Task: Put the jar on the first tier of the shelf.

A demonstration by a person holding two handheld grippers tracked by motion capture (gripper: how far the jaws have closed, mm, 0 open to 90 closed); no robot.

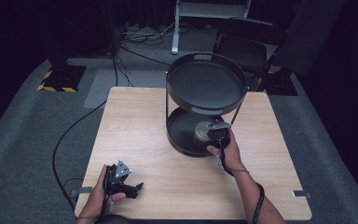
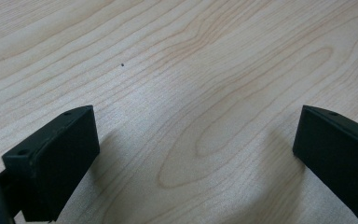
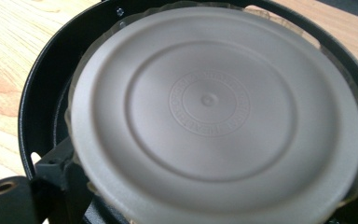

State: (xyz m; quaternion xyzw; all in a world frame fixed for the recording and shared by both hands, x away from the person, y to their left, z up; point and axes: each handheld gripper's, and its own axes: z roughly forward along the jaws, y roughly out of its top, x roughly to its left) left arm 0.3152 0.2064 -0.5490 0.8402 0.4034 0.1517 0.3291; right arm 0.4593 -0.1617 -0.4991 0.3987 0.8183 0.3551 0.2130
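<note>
A round jar with a grey plastic lid point(image 3: 209, 102) stands in the lower tier point(image 1: 179, 130) of a black two-tier tray stand, under the wide upper tray point(image 1: 205, 84). My right gripper point(image 1: 213, 136) reaches into that lower tier from the front, its jaws point(image 3: 209, 200) shut on the jar point(image 1: 200, 134) just below the lid. The jar's body is hidden by the lid. Near the front left of the wooden table point(image 1: 135, 121), my left gripper point(image 1: 137, 189) rests low and open, with bare wood between its jaws point(image 2: 196, 154).
The stand takes up the table's far middle, and its thin side posts point(image 1: 240, 107) rise beside my right hand. A black chair point(image 1: 242, 46) and floor cables point(image 1: 74, 130) lie beyond the table. A small dark speck point(image 2: 122, 64) marks the wood.
</note>
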